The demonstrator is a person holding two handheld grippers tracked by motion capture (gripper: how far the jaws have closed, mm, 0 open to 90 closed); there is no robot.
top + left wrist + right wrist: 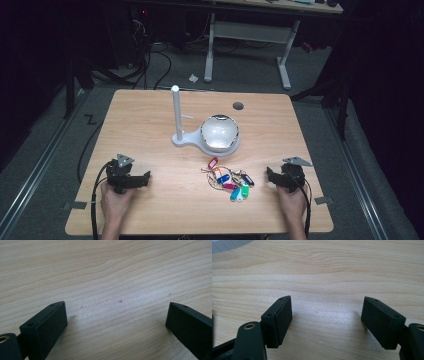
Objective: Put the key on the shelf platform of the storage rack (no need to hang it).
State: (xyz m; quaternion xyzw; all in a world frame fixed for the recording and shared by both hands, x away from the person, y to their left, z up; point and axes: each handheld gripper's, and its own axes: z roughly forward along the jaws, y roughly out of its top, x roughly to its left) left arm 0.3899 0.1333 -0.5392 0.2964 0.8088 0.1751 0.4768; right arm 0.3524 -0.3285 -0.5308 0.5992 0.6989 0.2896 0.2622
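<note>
Left to right across the wooden table (150, 115), seen from above

Left gripper (142, 179): resting low on the bare board near the front edge, jaws wide apart with nothing between them; in the left gripper view, only wood grain between the two black fingers (47, 325). Best kept still, or brought in only to steady the bunch if it slides.

Centre, back: white stand with upright post (175, 112), and just beside it on the same base a shiny bowl (219, 132); likely the place for hanging or dropping, though which of the two cannot be told.

Centre, front: bunch of keys with coloured tags (229, 179) lying flat between the two grippers, closer to the right one, well apart from both; red tag towards the bowl, blue, pink, green and dark tags fanned towards the front edge, thin wire rings tangled among them.

Right gripper (270, 174): also low on the table, jaws spread to full width and empty; right gripper view showing bare wood between the fingers (279, 320).

Judged step: reaching in for the bunch. Advisable to approach from the right, low and level, to aim at a ring or a single tag rather than the whole heap, and to close only once one finger sits on each side, lest the tags skid away on the smooth board
</note>
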